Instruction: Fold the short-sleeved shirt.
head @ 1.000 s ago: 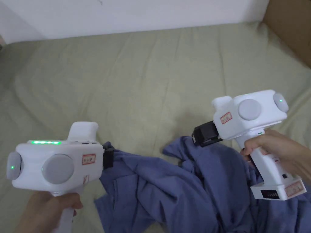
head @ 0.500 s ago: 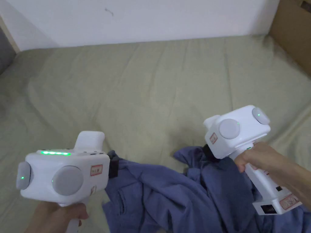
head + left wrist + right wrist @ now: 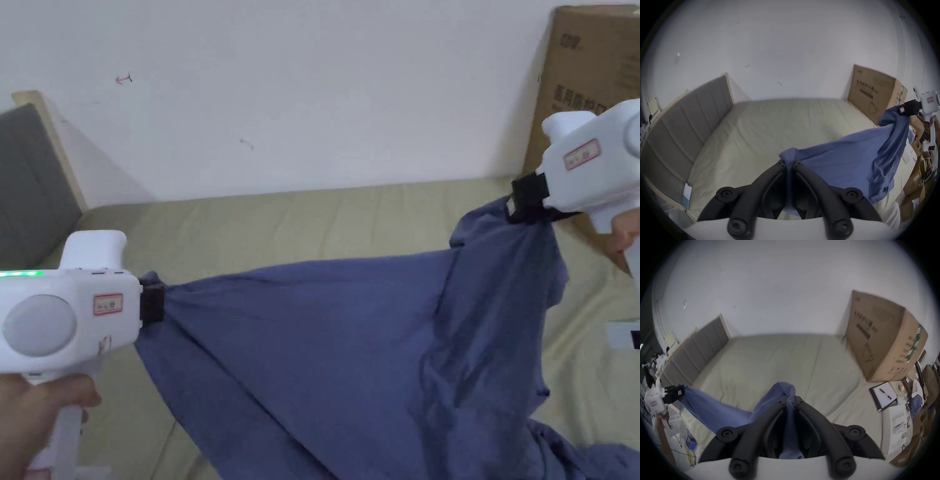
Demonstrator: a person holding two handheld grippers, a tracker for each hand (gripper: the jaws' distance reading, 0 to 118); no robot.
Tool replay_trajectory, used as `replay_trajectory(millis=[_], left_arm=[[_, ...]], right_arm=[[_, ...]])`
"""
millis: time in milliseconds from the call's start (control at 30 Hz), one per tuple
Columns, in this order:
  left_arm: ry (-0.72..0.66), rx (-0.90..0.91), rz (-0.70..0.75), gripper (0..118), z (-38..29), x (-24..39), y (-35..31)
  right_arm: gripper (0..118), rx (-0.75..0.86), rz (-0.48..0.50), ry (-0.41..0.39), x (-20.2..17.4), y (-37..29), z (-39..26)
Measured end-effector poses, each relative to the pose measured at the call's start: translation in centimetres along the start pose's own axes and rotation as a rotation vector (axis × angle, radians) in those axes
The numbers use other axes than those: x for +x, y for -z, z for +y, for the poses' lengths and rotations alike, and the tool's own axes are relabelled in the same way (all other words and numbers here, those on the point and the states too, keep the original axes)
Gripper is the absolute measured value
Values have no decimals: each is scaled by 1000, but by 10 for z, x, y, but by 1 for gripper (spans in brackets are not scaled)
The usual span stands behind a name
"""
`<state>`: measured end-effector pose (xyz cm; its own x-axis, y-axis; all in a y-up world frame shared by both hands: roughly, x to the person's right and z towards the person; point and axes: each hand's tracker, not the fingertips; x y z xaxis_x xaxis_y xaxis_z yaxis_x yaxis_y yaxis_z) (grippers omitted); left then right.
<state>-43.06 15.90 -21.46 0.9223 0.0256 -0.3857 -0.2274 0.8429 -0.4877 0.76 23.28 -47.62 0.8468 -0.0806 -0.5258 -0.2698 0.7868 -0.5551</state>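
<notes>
Blue soft shirt [image 3: 350, 350], taut, creased

The head view looks forward and a little down across the bed [image 3: 350, 219] toward the white wall [image 3: 312, 94]. Each gripper view looks from close behind its own jaws, toward the same wall, bed and cardboard box [image 3: 873, 95].

The blue shirt [image 3: 325, 350] is thin, matt cloth. The bed sheet [image 3: 312, 225] under it is matt, creased olive fabric. The cardboard box [image 3: 587, 81] beside the bed looks plain brown, the gripper bodies smooth white plastic.
</notes>
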Motion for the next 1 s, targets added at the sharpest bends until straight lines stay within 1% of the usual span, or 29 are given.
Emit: replay_trajectory(millis=[67,133,200,267,333,433,533,633,733,900,1000], left_arm=[[-22,48,1,2,16,-9,-22],[-20,95,-1,2,34,-11,-45],[-1,151,-6,2,52,-10,-68],[13,199,3,2,70,-8,-88],[40,244,35,2,85,-7,-104],[44,266,31,2,102,-6,-123],[57,286,45,2,115,-4,-135],[70,297,47,2,120,1,-145],[62,296,34,2,127,1,-148],[64,302,44,2,161,4,-145],[64,305,54,2,196,0,-136]], right_arm=[[5,63,19,27,6,-35,11],[5,116,62,79,9,-67,21],[5,153,81,60,9,-91,29],[5,183,69,26,9,-115,34],[5,205,82,48,14,-130,37],[5,218,106,66,19,-150,36],[5,226,108,56,22,-158,38],[5,233,127,76,26,-161,40],[5,236,124,96,26,-159,49],[5,270,107,86,14,-157,88],[5,276,98,85,7,-156,131]])
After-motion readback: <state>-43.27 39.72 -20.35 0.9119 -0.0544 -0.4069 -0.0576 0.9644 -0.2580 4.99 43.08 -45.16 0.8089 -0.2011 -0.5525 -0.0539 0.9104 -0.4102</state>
